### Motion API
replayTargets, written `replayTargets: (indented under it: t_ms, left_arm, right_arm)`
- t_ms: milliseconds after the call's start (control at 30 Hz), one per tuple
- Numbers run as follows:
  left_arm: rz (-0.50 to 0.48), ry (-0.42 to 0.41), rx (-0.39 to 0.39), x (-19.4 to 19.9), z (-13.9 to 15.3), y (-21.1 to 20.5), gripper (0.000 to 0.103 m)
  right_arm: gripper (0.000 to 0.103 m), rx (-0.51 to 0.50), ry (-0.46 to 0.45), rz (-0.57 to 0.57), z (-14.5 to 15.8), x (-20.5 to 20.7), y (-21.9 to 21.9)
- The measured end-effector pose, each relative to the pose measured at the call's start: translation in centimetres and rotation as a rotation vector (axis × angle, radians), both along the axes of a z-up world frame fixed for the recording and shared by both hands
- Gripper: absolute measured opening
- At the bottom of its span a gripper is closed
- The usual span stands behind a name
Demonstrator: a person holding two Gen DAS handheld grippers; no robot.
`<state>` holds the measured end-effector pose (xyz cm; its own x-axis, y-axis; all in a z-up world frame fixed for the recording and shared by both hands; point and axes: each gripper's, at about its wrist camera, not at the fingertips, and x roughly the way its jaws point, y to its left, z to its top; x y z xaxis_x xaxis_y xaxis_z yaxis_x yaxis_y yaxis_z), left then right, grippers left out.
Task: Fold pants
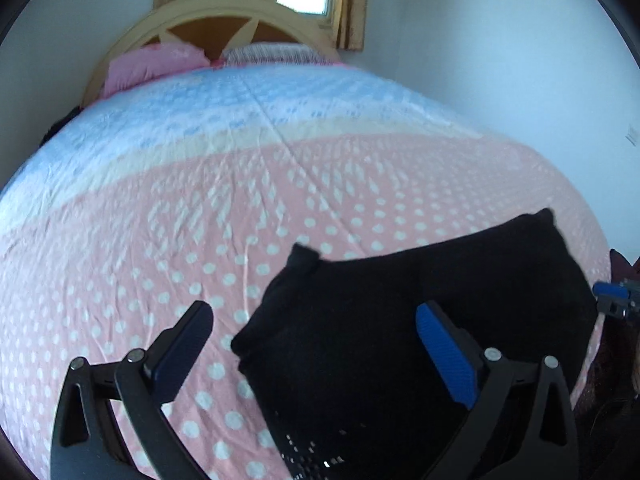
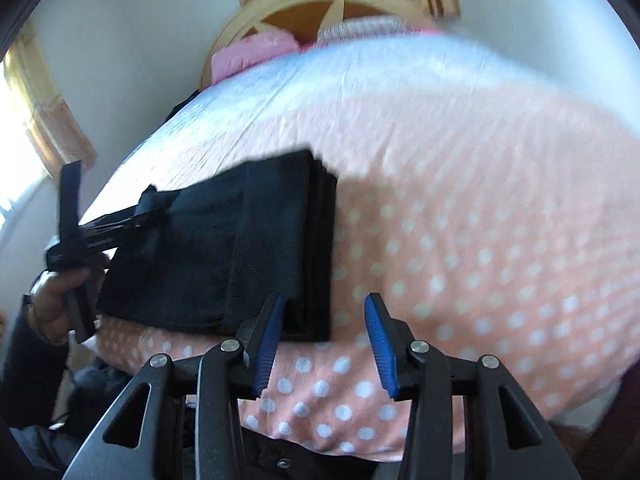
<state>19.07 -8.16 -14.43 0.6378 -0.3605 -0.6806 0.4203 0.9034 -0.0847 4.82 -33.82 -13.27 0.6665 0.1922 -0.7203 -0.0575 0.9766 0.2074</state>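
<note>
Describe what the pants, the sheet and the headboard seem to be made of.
Pants: black, matte, soft-looking cloth, perhaps knit or fleece; stacked folded layers show at the edge. Sheet: thin woven fabric, likely cotton, finely creased, polka-dot print. Headboard: pale wood with a smooth finish, apparently.

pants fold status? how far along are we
Mostly done: the black pants lie as a compact layered rectangle on the polka-dot bedspread, with stacked edges along one side. In hand: nothing; the left gripper is open over the pants, and the right gripper is open beside the stack's near corner. Left: one corner sticks out and may need tidying.
</note>
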Motion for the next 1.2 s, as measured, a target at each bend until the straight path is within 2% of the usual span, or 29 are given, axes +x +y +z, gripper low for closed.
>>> replayTargets:
  t_ms: [67, 133, 333, 433, 500, 600, 733, 800, 900, 1033, 1200]
  left_arm:
    - [0.009, -0.057, 0.019, -1.6, 1.1, 0.6, 0.103]
    - [0.014, -0.062, 0.022, -2.8, 1.2, 1.7, 0.103]
    - [0.119, 0.010, -0.025, -4.8, -1.0, 5.9, 0.103]
    - [0.130, 0.067, -0.038, -4.5, -2.9, 6.7, 0.103]
    - [0.129, 0.051, -0.027, -4.8, -2.9, 6.4, 0.103]
    - [0.133, 0.053, 0.008, -4.5, -2.8, 5.7, 0.103]
    - [0.136, 0.050, -0.071, -4.5, -1.5, 5.8, 0.103]
    - [0.119, 0.037, -0.063, -4.5, -1.0, 5.1, 0.103]
    - [0.107, 0.030, -0.028, -4.3, -1.0, 4.2, 0.103]
    - [0.085, 0.043, -0.026, -3.8, -1.3, 3.0, 0.103]
    - [0.070, 0.071, -0.036, -3.4, -1.9, 2.5, 0.103]
  right_arm:
    - [0.044, -0.014, -0.052, 0.001, 1.6, -0.5, 0.3]
    - [0.044, -0.001, -0.095, 0.021, 2.8, -0.5, 0.8]
    - [0.044, 0.017, -0.100, 0.117, 2.0, 2.3, 4.3]
    - [0.044, 0.015, -0.042, 0.195, 0.2, 3.6, 6.4]
    - [0.044, -0.014, 0.001, 0.182, -1.5, 4.4, 6.9]
    - [0.044, 0.013, -0.014, 0.189, -1.2, 4.3, 6.6]
    - [0.044, 0.085, -0.113, 0.147, 0.9, 3.3, 4.2]
    - [0.044, 0.120, -0.133, 0.094, 1.2, 3.6, 2.6]
    - [0.044, 0.169, -0.106, 0.040, 1.0, 4.7, 1.2]
    - [0.044, 0.227, -0.058, -0.025, -0.5, 6.1, -0.3]
    - [0.044, 0.275, 0.014, -0.021, -2.7, 7.4, -0.6]
